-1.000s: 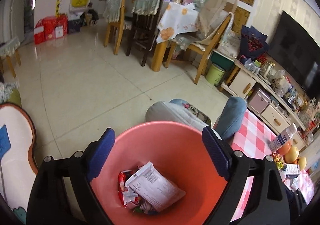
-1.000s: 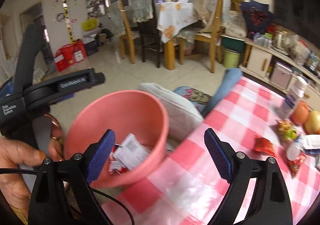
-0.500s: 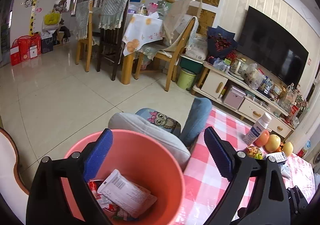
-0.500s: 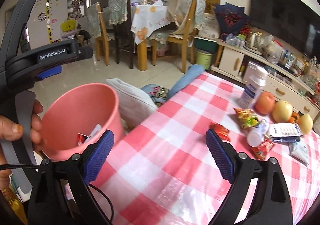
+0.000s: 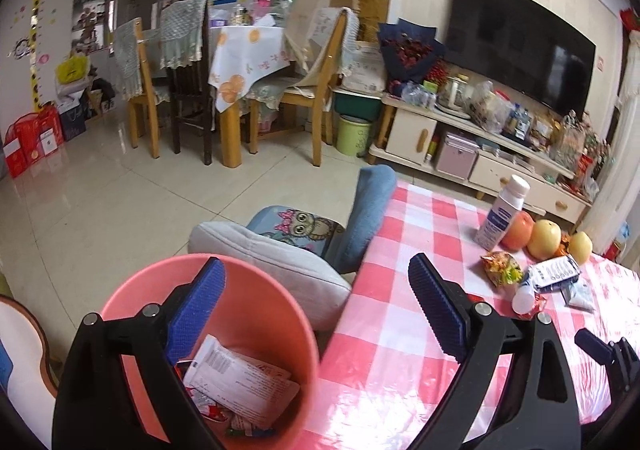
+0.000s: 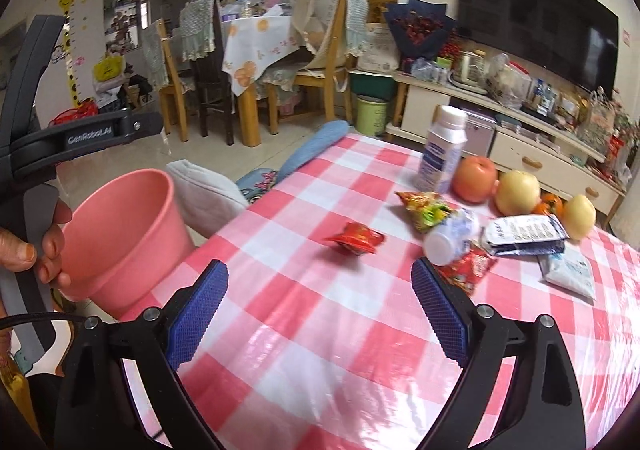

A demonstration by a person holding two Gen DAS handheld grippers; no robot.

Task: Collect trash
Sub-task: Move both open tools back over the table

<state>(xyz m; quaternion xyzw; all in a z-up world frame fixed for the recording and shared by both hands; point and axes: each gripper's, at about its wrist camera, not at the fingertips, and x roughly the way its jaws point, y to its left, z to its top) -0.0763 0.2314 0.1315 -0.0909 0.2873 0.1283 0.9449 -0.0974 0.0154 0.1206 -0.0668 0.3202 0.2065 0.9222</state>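
While the left gripper's (image 5: 316,302) fingers (image 5: 198,306) stand wide apart with nothing clamped between them, having just been opening, they hang over the near rim of a pink bin (image 5: 280,314); inside the bin lie a white barcoded packet (image 5: 240,382) and red wrapper scraps; the bin sits just beside the edge of the red-and-white checked surface (image 5: 400,362), with a grey cushion (image 5: 272,262) behind it. The right gripper (image 6: 320,308) also has its fingers (image 6: 438,310) spread and empty, above bare cloth; ahead of them a crumpled red wrapper (image 6: 356,240) lies alone on the checks; further right sit a green-and-orange snack bag (image 6: 426,208), a tipped small white bottle (image 6: 448,238), another red wrapper (image 6: 466,268), a dark-blue-and-white packet (image 6: 524,236) and a white sachet (image 6: 570,274); behind these stand an upright white bottle (image 6: 442,152) and several fruits (image 6: 476,178). A hand (image 6: 36,242) holds the left gripper's handle against the bin's wall.
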